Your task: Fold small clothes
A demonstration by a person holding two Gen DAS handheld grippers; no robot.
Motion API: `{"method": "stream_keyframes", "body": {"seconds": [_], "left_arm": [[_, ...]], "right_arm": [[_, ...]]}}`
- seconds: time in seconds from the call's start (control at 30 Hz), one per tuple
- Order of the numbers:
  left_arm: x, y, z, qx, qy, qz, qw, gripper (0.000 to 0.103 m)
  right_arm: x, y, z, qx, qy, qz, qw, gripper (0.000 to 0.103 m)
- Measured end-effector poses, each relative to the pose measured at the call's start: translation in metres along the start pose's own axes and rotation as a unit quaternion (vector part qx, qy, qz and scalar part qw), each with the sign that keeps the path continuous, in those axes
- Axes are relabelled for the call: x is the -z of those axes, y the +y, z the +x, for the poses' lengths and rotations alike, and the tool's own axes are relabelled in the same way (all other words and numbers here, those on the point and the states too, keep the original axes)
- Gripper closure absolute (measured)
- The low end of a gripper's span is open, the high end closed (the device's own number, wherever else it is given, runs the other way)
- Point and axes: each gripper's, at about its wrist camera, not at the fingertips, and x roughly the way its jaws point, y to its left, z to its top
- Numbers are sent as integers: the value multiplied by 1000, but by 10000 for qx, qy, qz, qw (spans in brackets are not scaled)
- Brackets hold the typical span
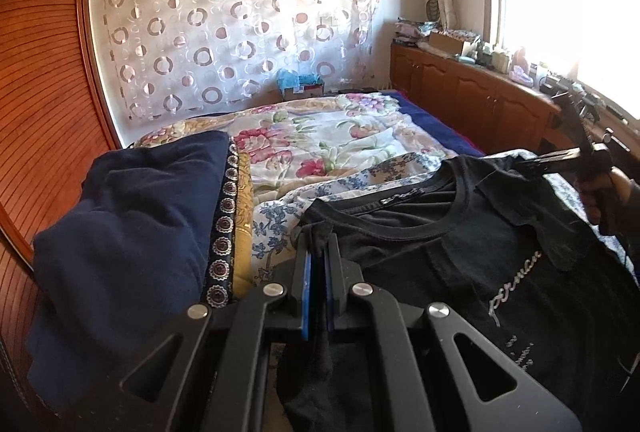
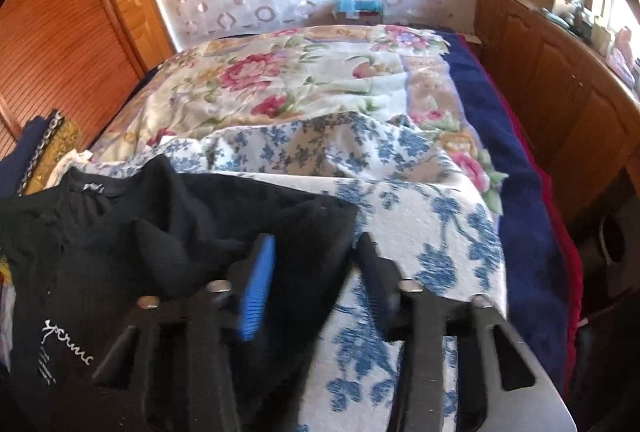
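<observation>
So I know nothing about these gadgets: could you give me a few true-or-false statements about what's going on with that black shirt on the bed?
1. The left gripper is clamped on the black T-shirt. True.
2. The right gripper is shut. False: its jaws stand apart around the shirt's edge.
3. The T-shirt carries white script lettering. True.
4. The shirt lies on a bare wooden floor. False: it lies on a blue-flowered cloth on the bed.
5. A navy garment sits left of the shirt. True.

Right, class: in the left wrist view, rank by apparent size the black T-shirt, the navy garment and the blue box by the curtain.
1. Black T-shirt and navy garment: look alike, both near the camera.
2. Blue box: smallest, but farthest.
</observation>
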Motion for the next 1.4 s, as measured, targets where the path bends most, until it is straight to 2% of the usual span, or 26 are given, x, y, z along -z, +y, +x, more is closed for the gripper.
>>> {"method": "stream_keyframes", "body": {"seconds": [0.03, 0.07, 0.13, 0.2, 0.33, 0.5, 0.77, 0.93, 1.1, 1.33, 1.4], "left_arm": [[0, 1, -4, 2, -33, -11, 10000, 100], [0, 1, -7, 6, -73, -22, 10000, 101], [-2, -1, -18, 7, -188, -44, 9998, 101], [-3, -2, -32, 6, -322, -52, 9995, 101], [-2, -4, -57, 3, -531, -60, 9986, 101], [13, -9, -86, 34, -655, -97, 9978, 101], [55, -15, -132, 18, -762, -154, 9970, 101], [95, -14, -166, -3, -796, -351, 9962, 101], [137, -10, -198, -72, -737, -558, 9957, 101], [164, -7, -234, -138, -591, -587, 9964, 101], [168, -7, -237, -87, -424, -633, 9971, 101]], "right_arm": [[0, 3, 0, -50, 22, -63, 10000, 97], [0, 8, 1, -126, 63, -140, 9998, 98], [0, 15, -4, -152, -20, -216, 9996, 99], [0, 23, -18, -218, -278, -256, 9990, 99], [4, 34, -62, -327, -824, -273, 9957, 99], [24, 53, -111, -374, -1214, -410, 9910, 99], [86, 64, -173, -361, -1527, -448, 9866, 100], [128, 63, -206, -314, -1629, -338, 9856, 100], [184, 58, -229, -279, -1573, -136, 9871, 100], [241, 56, -265, -89, -1303, -16, 9914, 100], [251, 56, -278, -46, -1274, -41, 9918, 100]]}}
